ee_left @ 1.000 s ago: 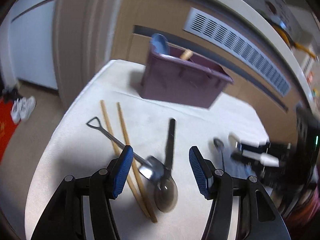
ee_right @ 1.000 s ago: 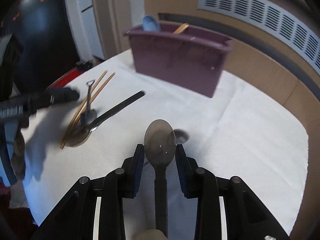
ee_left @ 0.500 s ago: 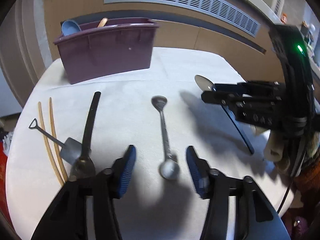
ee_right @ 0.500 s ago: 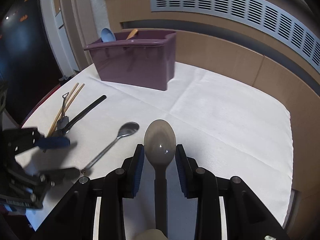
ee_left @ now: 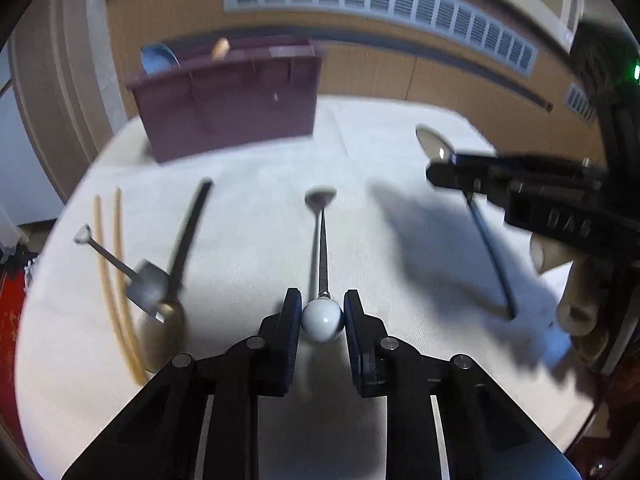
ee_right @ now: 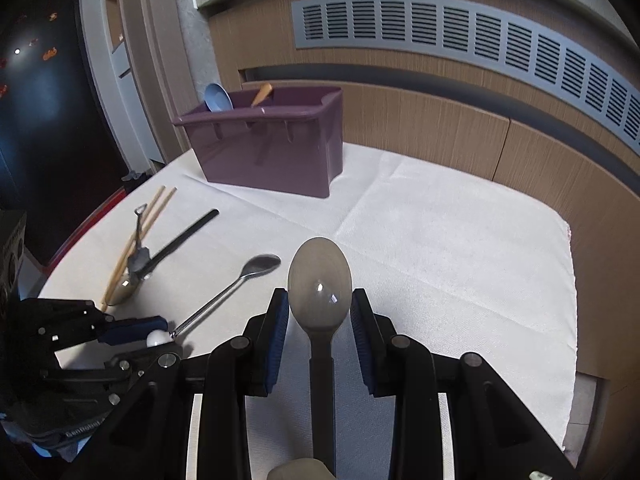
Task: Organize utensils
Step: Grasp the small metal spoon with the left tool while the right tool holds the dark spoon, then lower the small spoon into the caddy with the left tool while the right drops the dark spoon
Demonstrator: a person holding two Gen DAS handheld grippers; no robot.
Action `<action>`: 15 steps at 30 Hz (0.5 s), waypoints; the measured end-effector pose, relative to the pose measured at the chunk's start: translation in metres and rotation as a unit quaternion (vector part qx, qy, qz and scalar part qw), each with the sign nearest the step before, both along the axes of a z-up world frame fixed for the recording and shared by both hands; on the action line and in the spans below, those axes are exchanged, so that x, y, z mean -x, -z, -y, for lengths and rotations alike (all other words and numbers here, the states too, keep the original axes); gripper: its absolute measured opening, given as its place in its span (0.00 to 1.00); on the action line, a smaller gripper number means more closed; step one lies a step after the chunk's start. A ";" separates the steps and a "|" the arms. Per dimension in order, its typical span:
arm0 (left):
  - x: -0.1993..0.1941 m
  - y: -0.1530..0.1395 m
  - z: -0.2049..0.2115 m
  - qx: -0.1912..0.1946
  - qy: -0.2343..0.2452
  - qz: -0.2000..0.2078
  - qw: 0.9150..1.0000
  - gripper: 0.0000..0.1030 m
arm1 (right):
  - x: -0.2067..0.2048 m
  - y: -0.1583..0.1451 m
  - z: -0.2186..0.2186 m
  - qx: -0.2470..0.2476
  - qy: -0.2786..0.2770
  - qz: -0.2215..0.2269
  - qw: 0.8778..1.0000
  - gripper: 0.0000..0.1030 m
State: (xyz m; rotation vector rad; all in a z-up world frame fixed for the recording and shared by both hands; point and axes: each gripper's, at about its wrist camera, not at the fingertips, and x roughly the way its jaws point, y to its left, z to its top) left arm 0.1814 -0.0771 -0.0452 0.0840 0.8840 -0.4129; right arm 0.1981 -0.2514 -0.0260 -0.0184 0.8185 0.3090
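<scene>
The left gripper [ee_left: 322, 316] sits low over the white-clothed tabletop [ee_right: 440, 240] with its fingers [ee_left: 291, 320] drawn narrow around the white ball end of a slim metal spoon [ee_left: 322, 240]. The pads look to be at the ball's sides or just short of them; I cannot tell whether they press it yet. The spoon lies flat, its bowl pointing toward the purple utensil bin [ee_right: 272, 148] at the far edge of the tabletop.

The main risk is that round, smooth ball: squeezed off-centre, it could squirt forward out of the pads, or the spoon could pivot about the ball and hang bowl-down once lifted, swinging on the way to the bin.

The right gripper [ee_right: 320, 312] carries a larger dark-handled spoon [ee_right: 320, 280] upright along its axis. Its blue pads stand beside the bowl without visibly touching, so I cannot tell from them how it is clamped. In the left wrist view its long handle trails down toward the cloth, and it could catch or drag there.

To the left, a pair of wooden chopsticks [ee_left: 112, 280], a small shovel-shaped spoon [ee_left: 132, 276] and a black-handled spoon [ee_left: 184, 248] overlap in a pile. A sideways drift of the left gripper could scatter them. The bin already holds a blue spoon [ee_right: 218, 98] and a wooden handle [ee_right: 262, 94], which may crowd that compartment.
</scene>
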 end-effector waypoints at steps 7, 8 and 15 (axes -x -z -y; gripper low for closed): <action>-0.004 -0.063 -0.039 0.042 -0.036 0.081 0.995 0.22 | 0.010 -0.028 -0.007 -0.024 -0.006 0.037 0.999 0.29; -0.006 -0.069 -0.045 0.046 -0.041 0.086 0.994 0.22 | 0.010 -0.032 -0.008 -0.026 -0.008 0.040 0.999 0.29; -0.011 -0.082 -0.069 0.073 -0.060 0.088 0.992 0.22 | 0.013 -0.050 -0.013 -0.036 -0.013 0.052 0.998 0.29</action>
